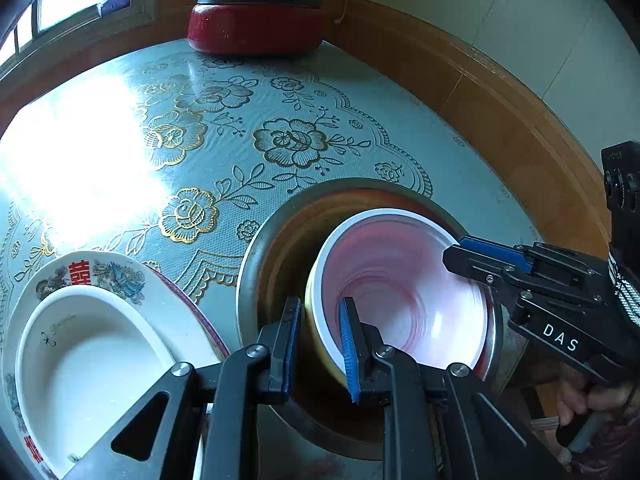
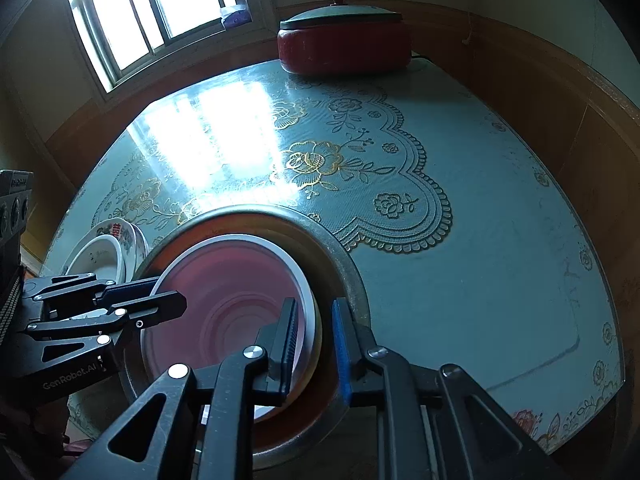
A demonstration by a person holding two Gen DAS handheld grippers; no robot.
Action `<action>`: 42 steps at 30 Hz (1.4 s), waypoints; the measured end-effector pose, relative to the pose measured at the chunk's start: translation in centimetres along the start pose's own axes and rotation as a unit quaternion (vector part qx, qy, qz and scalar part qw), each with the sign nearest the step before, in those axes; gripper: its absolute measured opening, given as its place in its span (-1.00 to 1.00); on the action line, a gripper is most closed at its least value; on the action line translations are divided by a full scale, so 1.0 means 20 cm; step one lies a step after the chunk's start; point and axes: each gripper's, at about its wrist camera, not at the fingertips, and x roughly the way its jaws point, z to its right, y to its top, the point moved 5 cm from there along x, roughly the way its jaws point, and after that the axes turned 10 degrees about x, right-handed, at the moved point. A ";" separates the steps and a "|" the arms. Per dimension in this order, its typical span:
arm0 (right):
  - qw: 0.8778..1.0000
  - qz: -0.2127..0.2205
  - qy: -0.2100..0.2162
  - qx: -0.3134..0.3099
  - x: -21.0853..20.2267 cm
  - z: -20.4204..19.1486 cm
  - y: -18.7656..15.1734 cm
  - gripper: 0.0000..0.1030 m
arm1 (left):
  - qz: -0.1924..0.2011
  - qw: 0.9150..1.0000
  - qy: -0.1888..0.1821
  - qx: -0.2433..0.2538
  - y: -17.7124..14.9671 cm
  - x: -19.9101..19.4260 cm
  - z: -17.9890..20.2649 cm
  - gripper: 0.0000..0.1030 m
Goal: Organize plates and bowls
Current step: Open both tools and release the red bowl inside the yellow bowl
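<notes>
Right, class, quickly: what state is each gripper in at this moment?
Left gripper: closed on the rim of the bowl.
Right gripper: closed on the bowl's opposite rim.

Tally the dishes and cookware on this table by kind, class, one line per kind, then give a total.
Bowls: 3, namely the pink bowl, the metal bowl around it, and the white bowl.
Plates: 1, the patterned plate under the white bowl.
Lidded pots: 1, the red pot.
Total: 5
</notes>
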 end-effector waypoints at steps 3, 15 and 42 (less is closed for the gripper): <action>1.000 0.005 0.007 0.010 -0.02 0.01 0.00 -0.67 | 0.003 1.000 0.002 -0.001 0.00 -0.01 0.00 -0.60; 0.997 0.027 0.037 0.067 -0.11 0.06 0.00 -0.67 | 0.012 1.000 0.003 -0.012 -0.01 -0.06 -0.01 -0.51; 0.989 -0.012 0.072 0.132 -0.06 0.17 -0.10 -0.51 | 0.044 0.998 0.027 -0.048 0.06 -0.15 -0.22 -0.43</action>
